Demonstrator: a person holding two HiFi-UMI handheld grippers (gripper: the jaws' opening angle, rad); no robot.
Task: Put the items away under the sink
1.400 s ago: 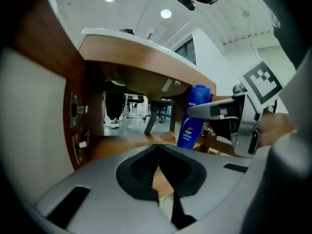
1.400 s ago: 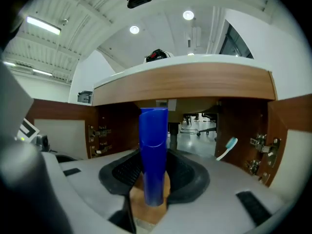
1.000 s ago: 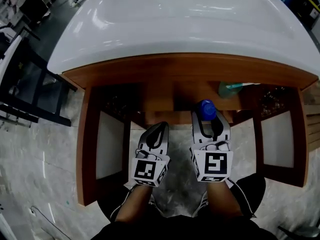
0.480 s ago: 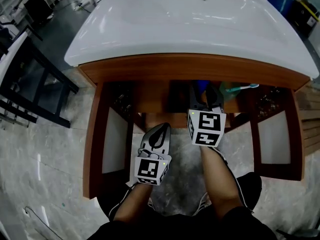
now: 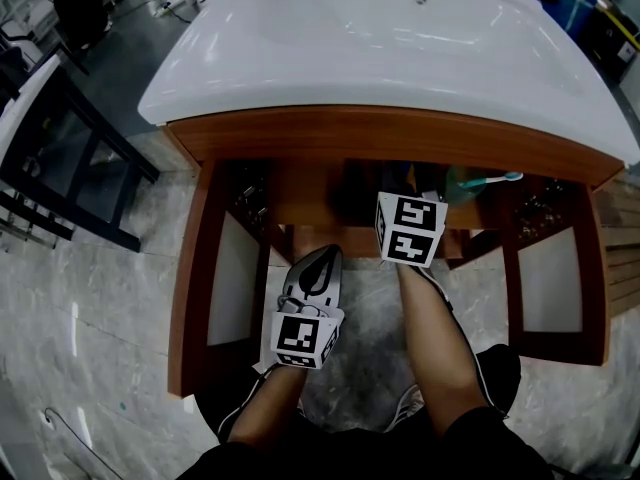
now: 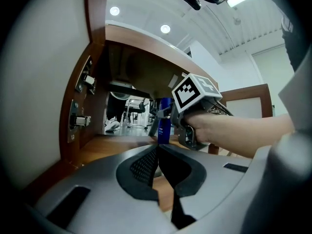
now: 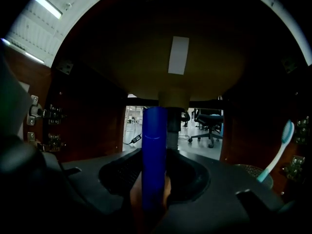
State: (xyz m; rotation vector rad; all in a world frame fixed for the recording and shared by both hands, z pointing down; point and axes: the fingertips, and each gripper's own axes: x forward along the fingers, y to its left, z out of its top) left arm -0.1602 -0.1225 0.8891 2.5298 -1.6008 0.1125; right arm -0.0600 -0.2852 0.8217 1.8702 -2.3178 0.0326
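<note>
The task was judged to be partly complete, with one placement in progress. The right tool [image 7: 155,178] was extended beneath the sink [image 5: 400,58] into the open wooden cabinet [image 5: 380,133], its jaws partly open and closed on an upright blue bottle [image 7: 154,145]. The bottle was therefore located under the sink, near its middle, but it had not been released. Whether its base rested on the cabinet shelf [image 6: 107,147] could not be determined. The left tool [image 6: 157,155] was held in front of the sink, outside the cabinet, with its jaws together and nothing between them. A toothbrush [image 7: 278,150] was already stored under the right part of the sink, standing in a greenish container [image 5: 462,182] of uncertain type. The remaining steps were judged to be setting the bottle down, opening the jaws and withdrawing the right tool; no further loose items awaiting storage were shown. The drain pipe [image 7: 174,126] was positioned under the sink directly behind the bottle, and was judged to limit how far back the bottle could be placed. Both cabinet doors [image 5: 190,288] were swung open in front of the sink, leaving the entry clear. A black frame [image 5: 70,178] was standing on the floor to the left of the sink, well apart from the work.
</note>
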